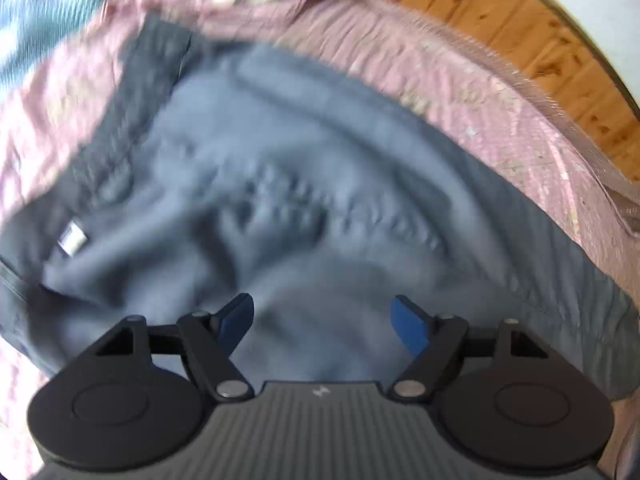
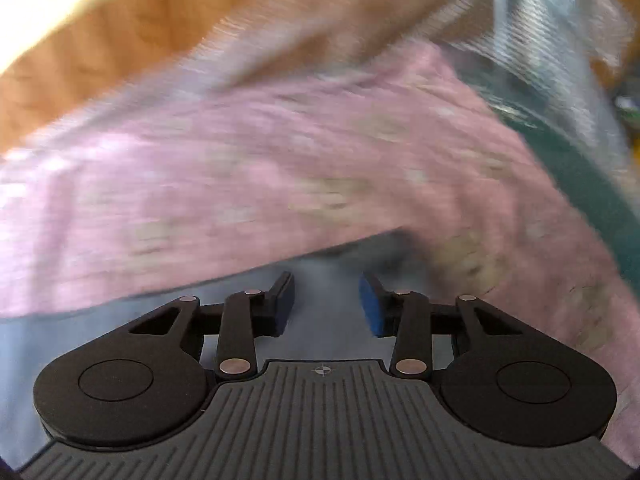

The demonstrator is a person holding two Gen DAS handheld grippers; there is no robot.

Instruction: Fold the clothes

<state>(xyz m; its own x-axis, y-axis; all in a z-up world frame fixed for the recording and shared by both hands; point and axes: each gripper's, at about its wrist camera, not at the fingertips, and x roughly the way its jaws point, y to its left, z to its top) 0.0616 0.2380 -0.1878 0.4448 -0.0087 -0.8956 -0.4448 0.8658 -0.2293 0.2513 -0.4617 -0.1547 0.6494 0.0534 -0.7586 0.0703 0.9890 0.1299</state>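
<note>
Teal-and-white striped fabric (image 1: 36, 12) fills the far left corner of the left wrist view, blurred by motion. Next to it spreads a pink woven cover with pale flecks (image 1: 420, 68), and on that cover lies the grey-blue cloth garment (image 1: 288, 184), rumpled, with soft creases across its middle. A darker grey band (image 1: 132, 120) runs along the garment's left edge, and a small white tag (image 1: 73, 237) sits near that edge. Low in the view, the left gripper (image 1: 322, 326) hangs over the garment with its blue-padded fingers (image 1: 408, 326) spread wide and nothing between them; whether the tips touch the cloth I cannot tell. To the right, beyond the cover's fringed edge, shows orange-brown knotty wood planking (image 1: 532, 40).

In the right wrist view, much blurred, the same wood (image 2: 100, 52) lies at upper left. The pink cover (image 2: 280, 176) crosses the middle of the frame. Below it, the grey-blue garment (image 2: 324, 292) shows as a pale strip under the right gripper (image 2: 326, 304), whose blue pads (image 2: 370, 308) stand about halfway apart, with no cloth pinched between them. At far right runs a dark teal strip of fabric (image 2: 592, 184) under pale, blurred stripes.
</note>
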